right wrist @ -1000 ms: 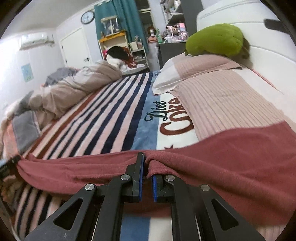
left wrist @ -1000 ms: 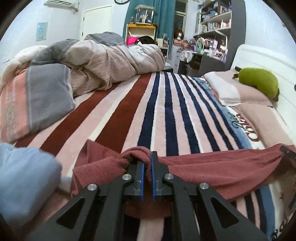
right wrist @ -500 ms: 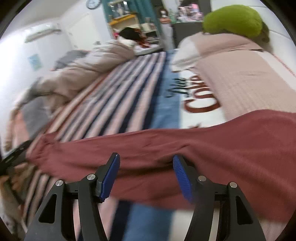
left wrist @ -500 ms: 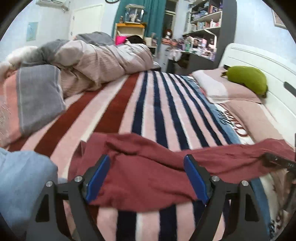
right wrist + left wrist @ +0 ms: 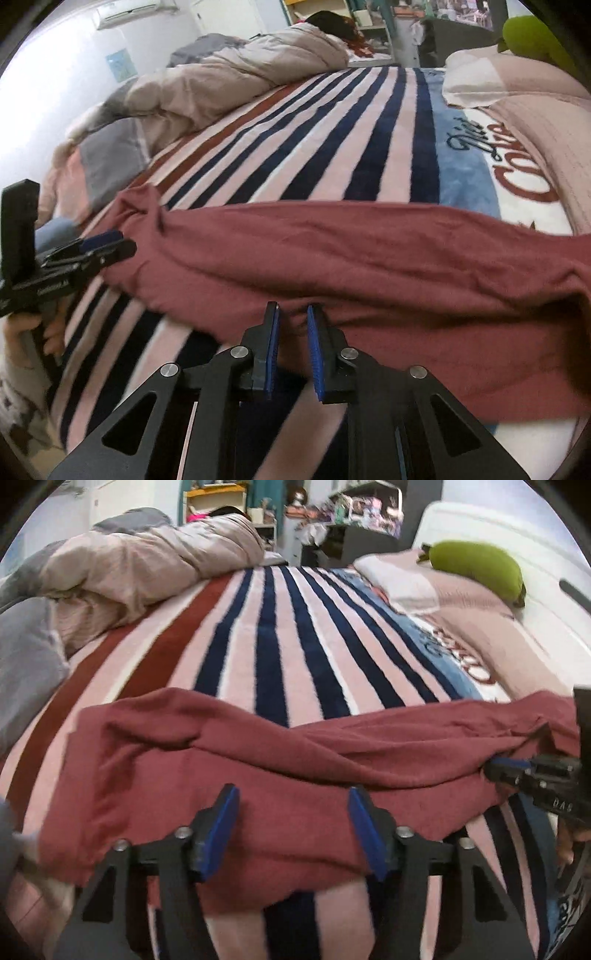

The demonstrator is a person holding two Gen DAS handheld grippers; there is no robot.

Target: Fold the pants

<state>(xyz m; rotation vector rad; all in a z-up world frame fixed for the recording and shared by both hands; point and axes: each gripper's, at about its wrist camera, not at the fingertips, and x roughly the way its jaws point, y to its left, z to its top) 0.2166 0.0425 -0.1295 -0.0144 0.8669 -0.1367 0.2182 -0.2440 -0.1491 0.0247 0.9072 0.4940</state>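
Dark red pants (image 5: 258,760) lie in a long wrinkled band across the striped blanket, also shown in the right wrist view (image 5: 369,258). My left gripper (image 5: 293,812) is wide open over the pants' near edge at the left end and holds nothing. My right gripper (image 5: 292,325) has its blue pads a small gap apart at the pants' near edge; no cloth is clearly pinched between them. Each gripper shows in the other view: the right one (image 5: 517,768) at the pants' right end, the left one (image 5: 99,243) at the left end.
A striped blanket (image 5: 277,635) covers the bed. A bunched beige duvet (image 5: 147,561) lies at the far left, pillows (image 5: 454,594) and a green plush (image 5: 476,568) by the white headboard at right. A blue-grey fabric pile (image 5: 26,661) sits at left.
Both grippers were shut on the pants' edge a second ago, then opened and let the cloth drop onto the bed. The right jaws have since narrowed again; the left stays wide open.
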